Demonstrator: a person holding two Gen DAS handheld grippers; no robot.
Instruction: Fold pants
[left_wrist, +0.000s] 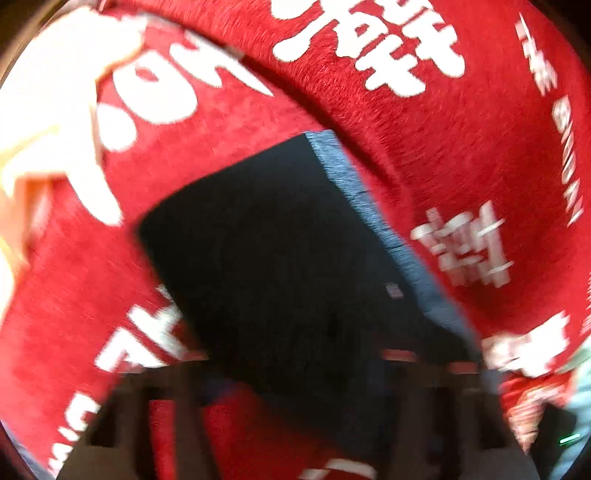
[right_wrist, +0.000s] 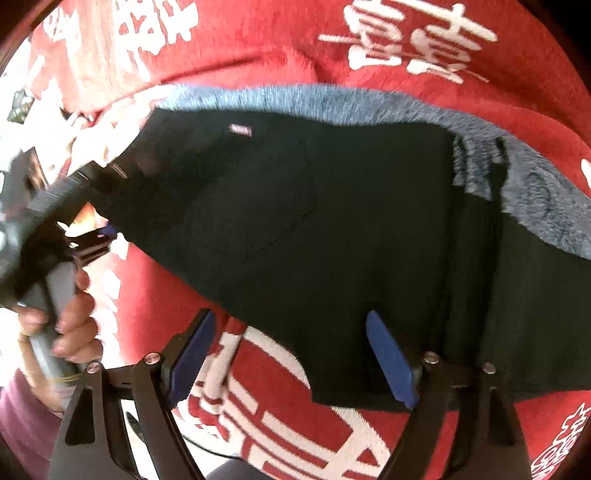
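A: How many garments are there?

B: One: a pair of black fabric pants (right_wrist: 295, 229) with a fuzzy blue-grey lining showing along the far edge, folded into a compact block. It lies on a red plush cloth with large white characters (right_wrist: 258, 62) that covers the surface. A small pinkish label (right_wrist: 240, 130) sits near the far edge, and one stitched pocket outline shows in the middle.

A: And the tools?

B: Two. The right gripper (right_wrist: 295, 354) has two blue-padded fingers (right_wrist: 388, 358) spread wide apart, grasping nothing. One pad lies over the near edge of the pants, the other over bare red cloth. The left gripper (right_wrist: 92, 240) appears in the right wrist view at the left end of the pants, with a hand (right_wrist: 70, 321) wrapped around its grey handle.

A: Is the left one clenched?

B: In its own view, blurred by motion, its fingers (left_wrist: 173, 417) stand apart at the bottom of the frame, with the near corner of the pants (left_wrist: 273, 258) between them. I cannot tell if the fingers touch the fabric.

A: Room around the edges?

B: Red cloth (left_wrist: 424, 147) shows on every side of the pants in the left wrist view, widest beyond the lining edge.
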